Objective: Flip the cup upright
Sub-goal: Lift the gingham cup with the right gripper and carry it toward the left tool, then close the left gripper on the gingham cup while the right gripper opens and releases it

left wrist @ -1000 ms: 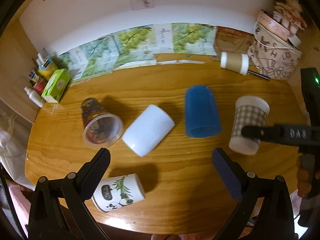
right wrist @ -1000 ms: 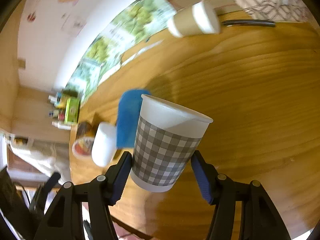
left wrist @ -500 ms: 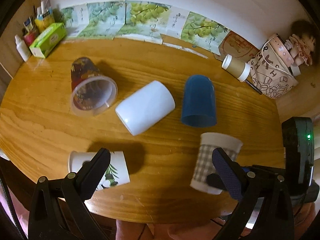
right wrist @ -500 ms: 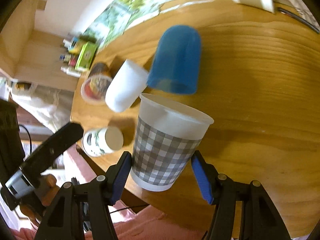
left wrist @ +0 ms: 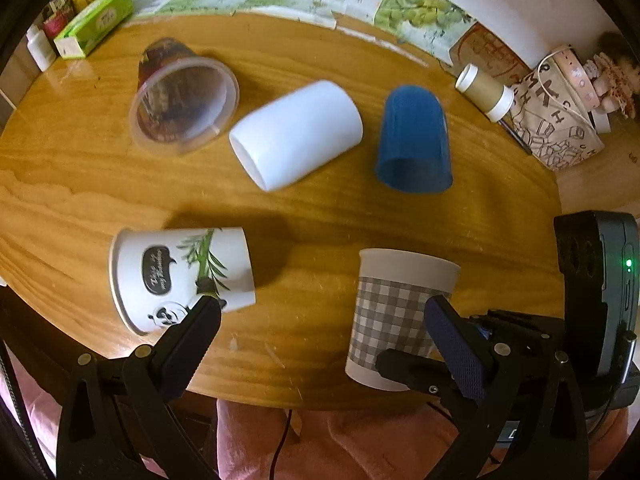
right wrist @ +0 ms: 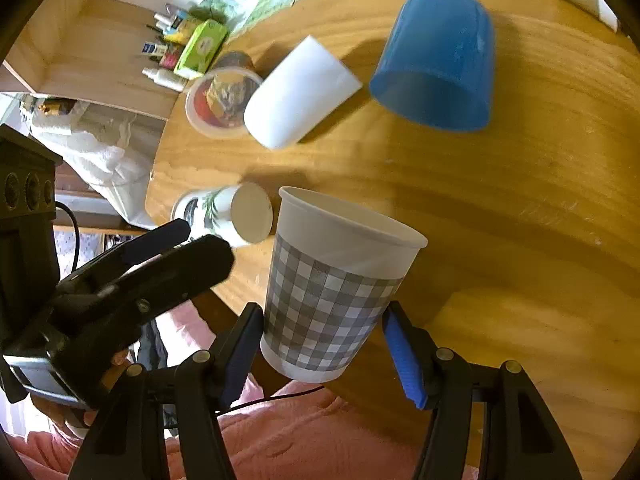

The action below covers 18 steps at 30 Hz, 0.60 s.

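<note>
My right gripper [right wrist: 324, 344] is shut on a grey checked paper cup [right wrist: 332, 292] and holds it upright, mouth up, at the table's near edge. The same cup [left wrist: 400, 312] shows in the left wrist view at lower right. My left gripper [left wrist: 324, 332] is open and empty above the near edge. A panda-print cup [left wrist: 180, 276] lies on its side just beyond its left finger [left wrist: 188, 340]. A white cup [left wrist: 296, 144], a blue cup [left wrist: 416, 140] and a clear plastic cup [left wrist: 184, 100] lie on their sides farther back.
The wooden table [left wrist: 80, 184] is oval. A green box [left wrist: 96, 24] and small bottles stand at the far left. A cardboard tube [left wrist: 484, 92] and a patterned bag [left wrist: 560, 120] sit at the far right. Pink clothing [right wrist: 300, 440] is below the near edge.
My right gripper has carried the checked cup toward the table's near edge, keeping it upright. My left gripper has come closer and lower over the panda cup.
</note>
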Available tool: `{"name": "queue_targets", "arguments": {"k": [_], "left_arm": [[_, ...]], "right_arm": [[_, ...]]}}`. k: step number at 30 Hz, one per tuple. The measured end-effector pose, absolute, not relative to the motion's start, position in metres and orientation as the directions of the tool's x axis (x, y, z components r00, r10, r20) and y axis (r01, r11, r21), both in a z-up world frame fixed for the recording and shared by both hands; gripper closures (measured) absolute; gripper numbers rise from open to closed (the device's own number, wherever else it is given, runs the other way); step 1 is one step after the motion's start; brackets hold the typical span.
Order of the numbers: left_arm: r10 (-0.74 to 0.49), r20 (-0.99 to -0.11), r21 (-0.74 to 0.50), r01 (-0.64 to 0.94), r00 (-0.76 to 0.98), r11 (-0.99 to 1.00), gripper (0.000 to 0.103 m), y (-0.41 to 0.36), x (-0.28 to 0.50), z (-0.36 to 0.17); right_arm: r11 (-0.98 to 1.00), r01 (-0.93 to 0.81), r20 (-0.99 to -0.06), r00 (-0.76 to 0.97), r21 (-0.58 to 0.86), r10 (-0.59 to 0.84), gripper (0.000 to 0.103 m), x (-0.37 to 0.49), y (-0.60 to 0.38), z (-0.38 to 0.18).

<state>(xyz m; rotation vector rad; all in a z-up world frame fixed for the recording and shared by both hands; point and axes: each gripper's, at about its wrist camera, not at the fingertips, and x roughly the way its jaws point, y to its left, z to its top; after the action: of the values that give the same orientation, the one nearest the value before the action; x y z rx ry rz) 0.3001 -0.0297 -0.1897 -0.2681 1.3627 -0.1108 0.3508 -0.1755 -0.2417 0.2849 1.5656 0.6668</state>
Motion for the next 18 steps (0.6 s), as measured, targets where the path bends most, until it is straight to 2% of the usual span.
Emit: {"name": "queue_targets", "arguments": {"k": [18], "left_arm": [[-0.26, -0.963, -0.262, -0.035, 0.068, 0.964, 0.002, -0.048, 0.313, -0.214]], "right_arm": [[0.803, -0.212, -0.827, -0.226, 0.557, 0.514, 0.038, 0.351, -0.16, -0.258]]}}
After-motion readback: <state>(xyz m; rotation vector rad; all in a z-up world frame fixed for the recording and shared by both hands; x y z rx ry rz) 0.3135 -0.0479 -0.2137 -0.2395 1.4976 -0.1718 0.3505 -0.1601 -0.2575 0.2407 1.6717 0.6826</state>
